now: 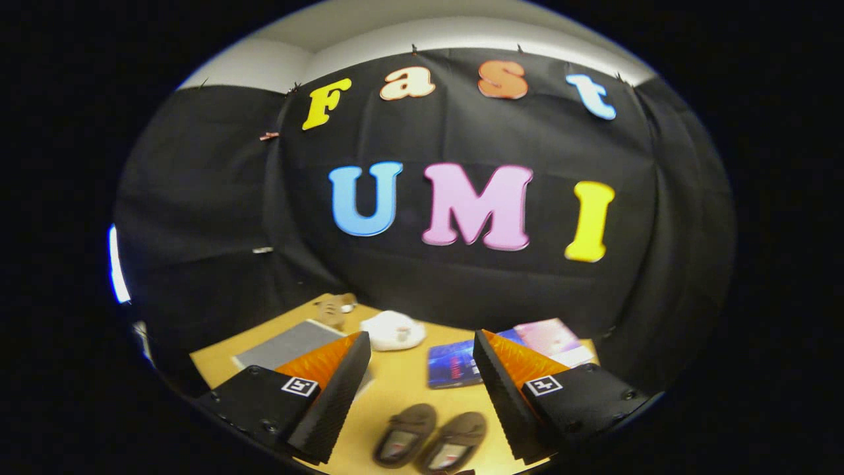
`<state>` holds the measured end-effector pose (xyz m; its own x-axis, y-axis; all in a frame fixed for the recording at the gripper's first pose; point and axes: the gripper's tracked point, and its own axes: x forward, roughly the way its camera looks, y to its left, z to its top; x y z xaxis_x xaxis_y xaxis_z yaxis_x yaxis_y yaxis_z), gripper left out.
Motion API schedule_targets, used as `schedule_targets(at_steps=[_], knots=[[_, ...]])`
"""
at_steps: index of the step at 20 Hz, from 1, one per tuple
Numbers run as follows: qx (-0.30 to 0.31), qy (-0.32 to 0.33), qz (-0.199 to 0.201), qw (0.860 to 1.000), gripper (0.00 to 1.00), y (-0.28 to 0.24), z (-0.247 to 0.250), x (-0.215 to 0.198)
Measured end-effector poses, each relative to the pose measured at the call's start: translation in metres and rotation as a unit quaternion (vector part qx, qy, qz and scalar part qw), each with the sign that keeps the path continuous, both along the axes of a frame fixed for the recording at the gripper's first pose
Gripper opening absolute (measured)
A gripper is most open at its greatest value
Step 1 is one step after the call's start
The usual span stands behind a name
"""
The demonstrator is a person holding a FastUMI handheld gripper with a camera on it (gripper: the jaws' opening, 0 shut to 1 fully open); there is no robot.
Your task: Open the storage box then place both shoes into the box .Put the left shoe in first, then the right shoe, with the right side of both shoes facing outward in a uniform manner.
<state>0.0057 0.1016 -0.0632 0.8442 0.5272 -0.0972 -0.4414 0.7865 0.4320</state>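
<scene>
Gripper spread wide, holding nothing, raised above the yellow wooden table. Pair of small brown slip-on shoes sits side by side between and below the fingers. Grey flat storage box just beyond the left finger, lid closed. White cloth lump and glossy blue booklet farther ahead.

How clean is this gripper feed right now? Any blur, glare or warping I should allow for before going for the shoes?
Gripper view: fisheye warping bends the table edge and the booth wall. The whole image is slightly soft, so the two shoes between the open jaws of the gripper lack fine detail. There is mild glare on the glossy book beyond them, and a bright strip of light at the far side.
</scene>
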Motion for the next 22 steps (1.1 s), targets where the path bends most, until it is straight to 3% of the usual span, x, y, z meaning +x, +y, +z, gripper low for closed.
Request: schedule_targets(at_steps=[3, 8, 11, 14, 18, 22], knots=[[0.131, 0.076, 0.097, 0.984, 0.98, 0.046, -0.018, -0.005], [0.216, 0.171, 0.187, 0.943, 0.98, 0.111, -0.075, -0.009], [0.284, 0.238, 0.250, 0.895, 0.98, 0.144, -0.098, -0.015], [0.338, 0.314, 0.302, 0.834, 0.98, 0.170, -0.122, -0.018], [0.375, 0.392, 0.349, 0.764, 0.97, 0.195, -0.147, -0.013], [0.403, 0.424, 0.354, 0.729, 0.97, 0.211, -0.168, 0.000]])
